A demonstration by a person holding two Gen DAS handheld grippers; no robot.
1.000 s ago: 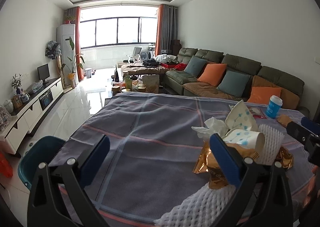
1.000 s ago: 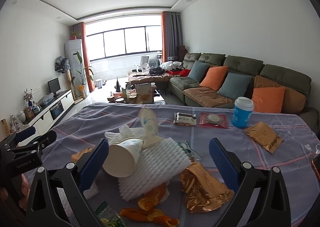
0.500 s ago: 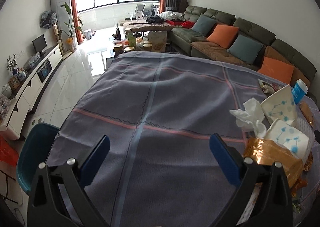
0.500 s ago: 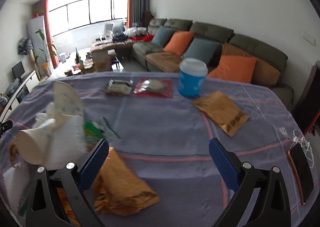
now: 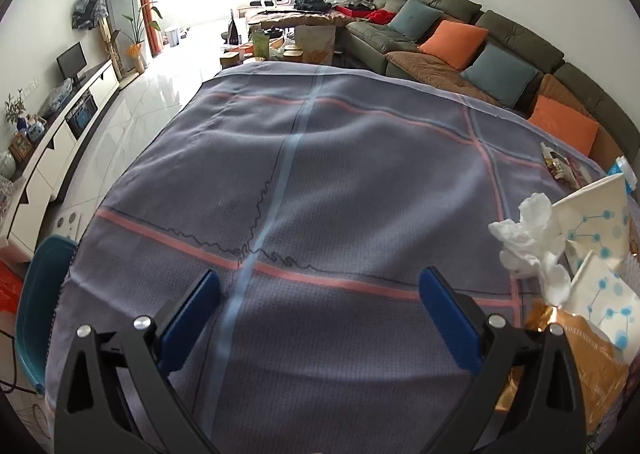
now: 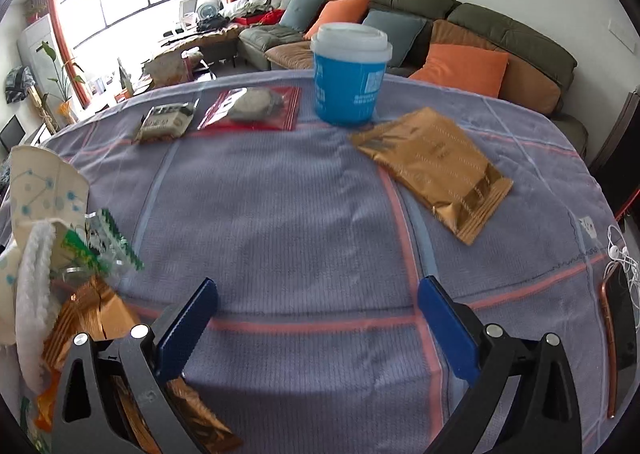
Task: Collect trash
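A trash heap lies on the grey cloth table (image 5: 320, 174): crumpled white tissue (image 5: 528, 238), spotted paper cups (image 5: 600, 214), a gold wrapper (image 5: 580, 350). My left gripper (image 5: 316, 306) is open and empty over bare cloth, left of the heap. In the right wrist view the heap (image 6: 52, 254) sits at the left with white foam net (image 6: 32, 294) and a green wrapper (image 6: 100, 246). My right gripper (image 6: 318, 306) is open and empty above the cloth. Ahead lie a gold packet (image 6: 436, 166), a red pouch (image 6: 256, 108) and a small snack pack (image 6: 164, 122).
A blue lidded cup (image 6: 348, 78) stands at the table's far edge. A phone with white earphones (image 6: 616, 310) lies at the right edge. A teal bin (image 5: 40, 294) stands on the floor left of the table. A sofa (image 5: 480, 34) runs along the right wall.
Both grippers tilted down toward the table. The left view swung left, leaving the heap at its right edge. The right view swung right, past the heap toward the cup and packets.
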